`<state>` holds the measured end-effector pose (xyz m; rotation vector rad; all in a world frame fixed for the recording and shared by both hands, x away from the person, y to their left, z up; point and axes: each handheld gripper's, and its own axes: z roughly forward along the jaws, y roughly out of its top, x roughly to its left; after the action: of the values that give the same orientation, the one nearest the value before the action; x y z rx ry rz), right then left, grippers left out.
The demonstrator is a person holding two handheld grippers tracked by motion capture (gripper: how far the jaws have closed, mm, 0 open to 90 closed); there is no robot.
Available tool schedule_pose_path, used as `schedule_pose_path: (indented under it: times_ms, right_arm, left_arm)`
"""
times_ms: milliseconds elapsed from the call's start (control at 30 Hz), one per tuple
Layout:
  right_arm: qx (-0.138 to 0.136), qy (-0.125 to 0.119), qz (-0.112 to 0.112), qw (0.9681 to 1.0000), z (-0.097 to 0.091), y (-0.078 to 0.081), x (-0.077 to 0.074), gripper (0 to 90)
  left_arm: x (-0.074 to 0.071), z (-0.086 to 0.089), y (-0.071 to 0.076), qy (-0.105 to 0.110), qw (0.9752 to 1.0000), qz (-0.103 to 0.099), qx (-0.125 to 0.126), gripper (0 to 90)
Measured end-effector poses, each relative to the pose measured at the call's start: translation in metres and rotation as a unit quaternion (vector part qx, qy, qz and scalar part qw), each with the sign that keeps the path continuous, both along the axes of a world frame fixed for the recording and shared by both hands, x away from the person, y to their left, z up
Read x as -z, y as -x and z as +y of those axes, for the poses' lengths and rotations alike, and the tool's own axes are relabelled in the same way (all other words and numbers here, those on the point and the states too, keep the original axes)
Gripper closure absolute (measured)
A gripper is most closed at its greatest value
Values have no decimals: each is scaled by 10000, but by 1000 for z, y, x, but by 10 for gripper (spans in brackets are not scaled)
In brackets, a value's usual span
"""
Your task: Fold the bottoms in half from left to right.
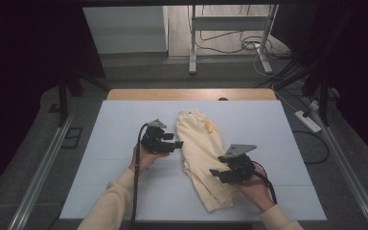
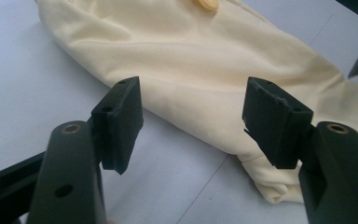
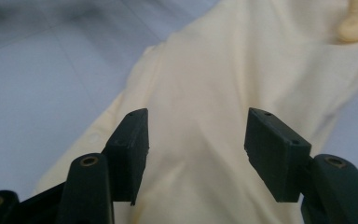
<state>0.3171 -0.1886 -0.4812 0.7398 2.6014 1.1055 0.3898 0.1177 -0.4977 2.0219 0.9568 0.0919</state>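
A: The claws?
B: Left gripper (image 1: 176, 143) and right gripper (image 1: 216, 172) both gape wide, holding nothing.
A: The cloth (image 1: 202, 148)?
B: Flat on the table (image 1: 124, 139), between them, under the right one's jaws.

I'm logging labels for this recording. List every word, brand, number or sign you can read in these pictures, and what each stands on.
There is no readable text.
Pale yellow garment: no print or tag can be read; the small orange-yellow patch near its far end is a plain shape without letters.
Left gripper and right gripper: no markings legible on the black jaws or grey plates.
White table cover: blank.
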Motion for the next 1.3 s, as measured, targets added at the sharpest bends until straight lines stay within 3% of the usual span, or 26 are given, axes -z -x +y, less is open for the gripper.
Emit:
schedule_pose_path:
  times_ms: [400, 867, 1000, 1300]
  right_arm:
    - [-340, 140, 187, 9991, 19, 10, 6, 390]
    - [-460, 592, 291, 9968, 29, 14, 22, 433]
    - [-501, 681, 345, 9958, 29, 14, 25, 510]
    - [-562, 606, 471, 9955, 25, 11, 24, 808]
  left_arm:
    - [-2, 4, -1, -19, 10000, -26, -66, 368]
    - [-2, 5, 0, -26, 10000, -19, -76, 359]
    - [-2, 4, 0, -49, 10000, -22, -54, 358]
    - [-1, 4, 0, -71, 10000, -11, -49, 354]
